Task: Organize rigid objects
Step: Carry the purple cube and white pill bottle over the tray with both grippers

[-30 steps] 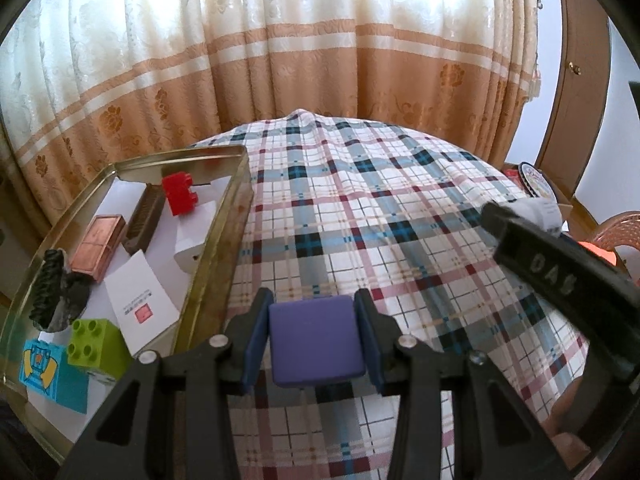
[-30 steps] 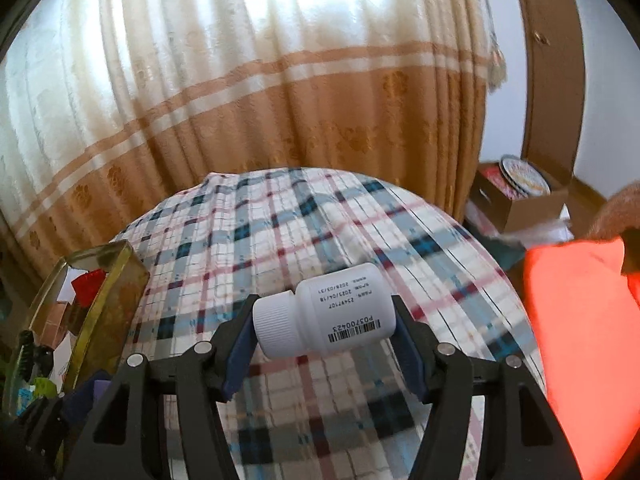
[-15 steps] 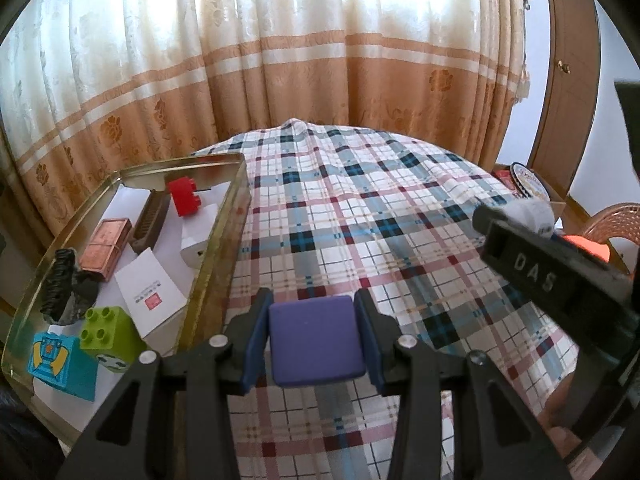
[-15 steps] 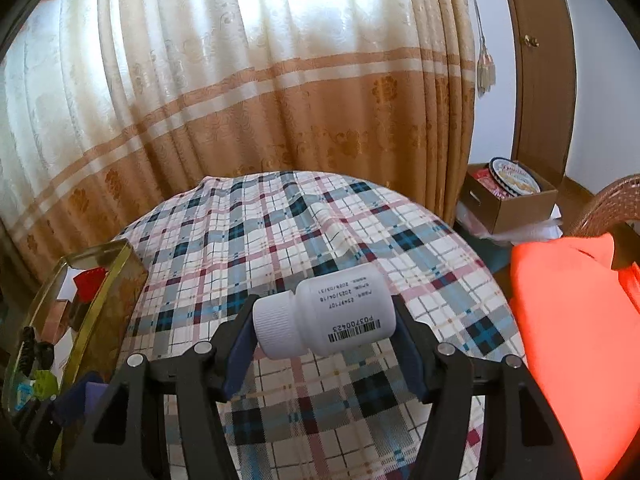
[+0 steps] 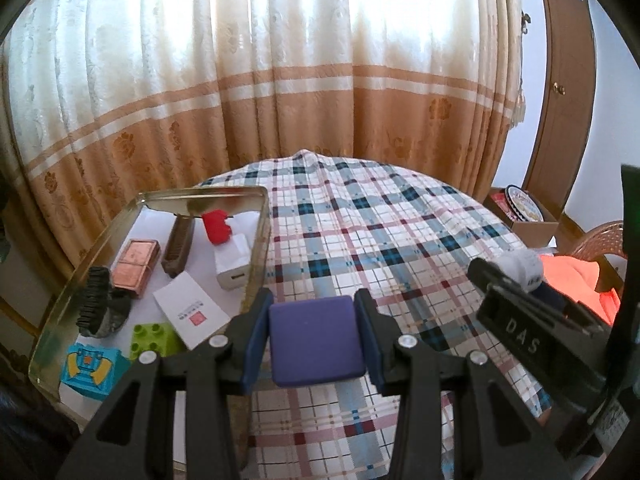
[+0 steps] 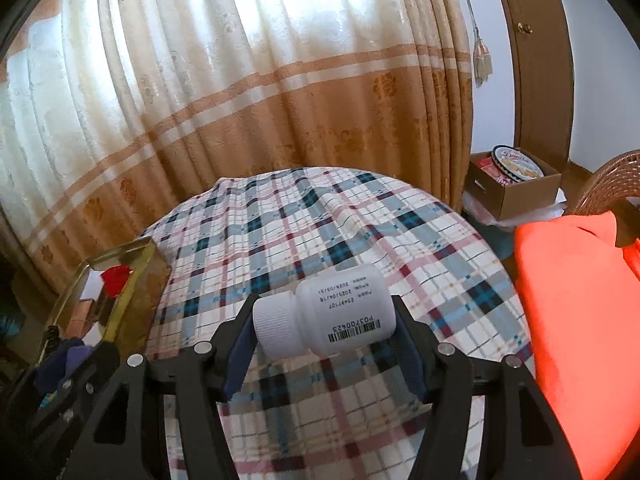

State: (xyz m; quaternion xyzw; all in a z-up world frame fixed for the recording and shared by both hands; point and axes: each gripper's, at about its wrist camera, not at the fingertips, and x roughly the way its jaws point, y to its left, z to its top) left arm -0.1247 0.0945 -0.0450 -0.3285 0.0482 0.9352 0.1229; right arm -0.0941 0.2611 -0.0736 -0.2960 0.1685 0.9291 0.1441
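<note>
Over the plaid tablecloth point(image 5: 400, 240), two things are being carried at once. A purple block point(image 5: 316, 340) is clamped between the pads of the left gripper point(image 5: 316, 342), jaws set fairly narrow and pressed flat on both sides. A white pill bottle point(image 6: 326, 320) is pinched lengthwise in the right gripper point(image 6: 326, 330), cap against one pad and base against the other, jaws held much wider. Both are held up off the cloth, nothing resting on it.

The gold tin tray point(image 5: 260, 248) is seen off to the left, already pretty full: a red brick point(image 5: 216, 226), a white charger point(image 5: 234, 264), a copper-coloured case point(image 5: 136, 266), a brown comb point(image 5: 178, 248), a black brush point(image 5: 94, 304), a white card point(image 5: 190, 310), a green brick point(image 5: 154, 334) and a teal block point(image 5: 90, 368).

What could go wrong, probably:
- The bottle is gripped end to end on a round cap, so it could be rolled or popped out if the wrist gets tilted.
- Free floor in the tray is scarce, so something could get knocked or stacked on when the block is set down.
- The tray wall looks tall and thin, and could be clipped by the lower fingers on the way in.
- The grippers are close together, so they could be bumped.
</note>
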